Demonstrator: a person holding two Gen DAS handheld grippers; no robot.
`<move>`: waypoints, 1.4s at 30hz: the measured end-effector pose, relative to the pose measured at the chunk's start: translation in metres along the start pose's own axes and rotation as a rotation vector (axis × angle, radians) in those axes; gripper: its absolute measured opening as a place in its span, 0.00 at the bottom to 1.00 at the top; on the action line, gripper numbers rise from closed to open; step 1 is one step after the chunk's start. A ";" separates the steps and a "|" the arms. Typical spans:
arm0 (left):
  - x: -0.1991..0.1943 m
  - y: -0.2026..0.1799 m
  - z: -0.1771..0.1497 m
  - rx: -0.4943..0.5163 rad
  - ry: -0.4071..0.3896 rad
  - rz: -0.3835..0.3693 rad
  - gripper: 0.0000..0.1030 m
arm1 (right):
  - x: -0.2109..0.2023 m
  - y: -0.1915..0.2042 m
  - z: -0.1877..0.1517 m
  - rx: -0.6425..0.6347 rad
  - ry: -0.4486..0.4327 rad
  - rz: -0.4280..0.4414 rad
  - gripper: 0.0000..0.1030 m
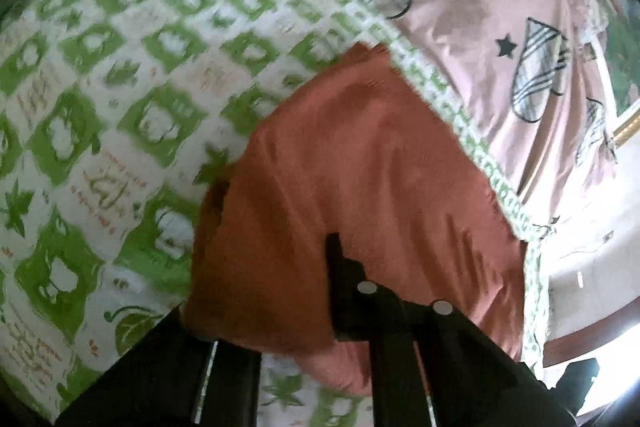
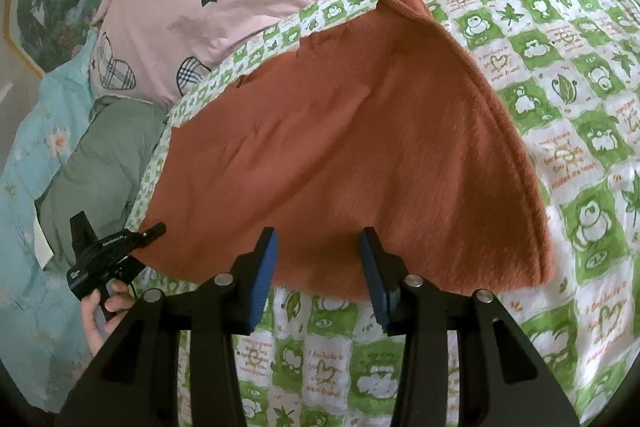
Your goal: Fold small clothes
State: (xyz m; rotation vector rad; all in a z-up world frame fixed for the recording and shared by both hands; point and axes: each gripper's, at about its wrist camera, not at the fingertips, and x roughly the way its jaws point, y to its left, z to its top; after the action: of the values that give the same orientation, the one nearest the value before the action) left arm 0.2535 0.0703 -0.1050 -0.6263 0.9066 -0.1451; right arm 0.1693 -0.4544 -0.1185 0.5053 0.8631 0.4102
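Left hand [image 2: 102,311]: seen at the left edge of the right wrist view, wrapped round the handle of the left gripper.
Left gripper [image 2: 154,229]: its fingers are pinched together on the left edge of the rust-orange garment; in its own view [image 1: 334,247] the cloth drapes over the fingers, hiding the tips.
Rust-orange garment [image 2: 340,155]: spread on the green-and-white checked cover, its right edge curling up in a raised fold, its near hem just in front of the right gripper.
Right gripper [image 2: 318,239]: its 2 blue-padded fingers [image 2: 266,259] stand partly apart, with nothing between them; the pads sit at the garment's near hem, and whether they touch it is unclear.
Green-and-white checked cover [image 2: 560,131]: lies under the garment and runs off to the right.
Pink bedding with plaid hearts [image 2: 280,7]: behind the cover, at the far side.
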 end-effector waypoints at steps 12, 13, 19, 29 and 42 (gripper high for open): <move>-0.020 -0.175 -0.065 0.563 -0.078 -0.040 0.07 | -0.006 -0.020 0.051 0.074 -0.007 0.132 0.43; -0.014 -0.184 -0.076 0.604 -0.070 -0.025 0.06 | -0.004 -0.019 0.055 0.071 0.002 0.138 0.43; 0.031 -0.215 -0.146 0.866 -0.042 0.122 0.07 | 0.033 -0.012 0.074 0.087 0.106 0.217 0.67; 0.033 -0.219 -0.165 0.999 -0.092 0.177 0.06 | 0.130 0.041 0.114 -0.013 0.265 0.260 0.66; 0.006 -0.279 -0.168 0.952 -0.042 -0.057 0.07 | 0.045 0.047 0.155 -0.214 0.046 0.209 0.15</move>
State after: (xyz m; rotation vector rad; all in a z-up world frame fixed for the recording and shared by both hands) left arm 0.1660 -0.2336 -0.0280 0.2318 0.6736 -0.5711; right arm 0.3126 -0.4317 -0.0343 0.3898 0.8020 0.7000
